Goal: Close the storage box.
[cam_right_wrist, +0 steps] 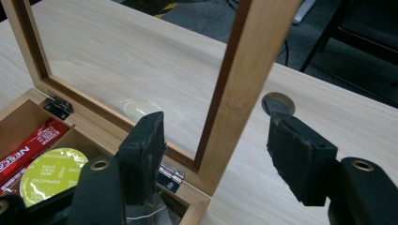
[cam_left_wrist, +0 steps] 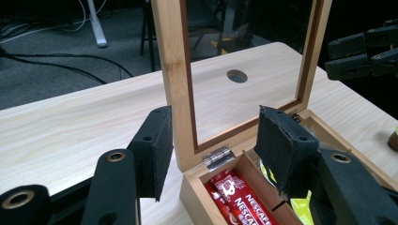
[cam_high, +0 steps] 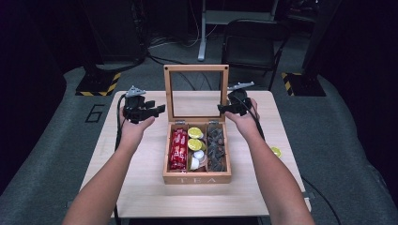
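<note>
The tea box sits mid-table, its lid standing upright. The left gripper and right gripper each straddle a side rail of the lid, jaws apart, not pinching. Best bet is probably tipping both sides down evenly, slowly, so the lid doesn't slam.

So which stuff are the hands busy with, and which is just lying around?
In use:
- tea box
- its glass lid, upright
- left gripper
- right gripper

Lying about:
- yellow capsule on the table
- black chair
</note>
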A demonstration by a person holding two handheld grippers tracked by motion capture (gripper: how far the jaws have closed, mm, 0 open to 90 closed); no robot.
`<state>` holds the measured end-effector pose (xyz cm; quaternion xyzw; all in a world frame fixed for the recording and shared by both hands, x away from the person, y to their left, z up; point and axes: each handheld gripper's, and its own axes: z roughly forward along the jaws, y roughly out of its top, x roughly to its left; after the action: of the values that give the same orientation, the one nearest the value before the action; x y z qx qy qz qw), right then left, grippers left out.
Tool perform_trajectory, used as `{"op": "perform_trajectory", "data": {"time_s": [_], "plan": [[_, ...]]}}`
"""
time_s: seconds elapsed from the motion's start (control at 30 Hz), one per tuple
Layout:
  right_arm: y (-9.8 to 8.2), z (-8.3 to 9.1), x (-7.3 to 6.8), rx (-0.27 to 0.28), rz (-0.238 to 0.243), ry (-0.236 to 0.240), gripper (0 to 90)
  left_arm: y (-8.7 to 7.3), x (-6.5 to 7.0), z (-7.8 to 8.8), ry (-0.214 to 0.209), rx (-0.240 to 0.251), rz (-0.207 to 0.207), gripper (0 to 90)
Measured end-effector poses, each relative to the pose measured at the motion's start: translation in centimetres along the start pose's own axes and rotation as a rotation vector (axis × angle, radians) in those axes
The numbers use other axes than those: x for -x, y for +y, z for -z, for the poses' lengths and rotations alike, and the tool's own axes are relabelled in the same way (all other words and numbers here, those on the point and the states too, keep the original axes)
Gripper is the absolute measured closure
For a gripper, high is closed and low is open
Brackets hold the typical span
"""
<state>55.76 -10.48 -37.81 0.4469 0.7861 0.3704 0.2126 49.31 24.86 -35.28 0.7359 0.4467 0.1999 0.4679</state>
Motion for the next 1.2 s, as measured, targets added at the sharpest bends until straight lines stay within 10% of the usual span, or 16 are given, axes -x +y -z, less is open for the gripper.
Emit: {"op": "perform_trajectory", "data": {"time_s": [0.8, 1.2], "plan": [[1.1, -1.3, 0.1, 0.033, -0.022, 0.000, 37.0, -0.3, 0.2, -0.5, -0.012, -0.010, -0.002, 46.3], [1.2, -1.7, 0.3, 0.030, -0.034, -0.034, 55.0, -0.7, -0.4, 0.1, 0.000, -0.010, 0.010, 46.3]]}}
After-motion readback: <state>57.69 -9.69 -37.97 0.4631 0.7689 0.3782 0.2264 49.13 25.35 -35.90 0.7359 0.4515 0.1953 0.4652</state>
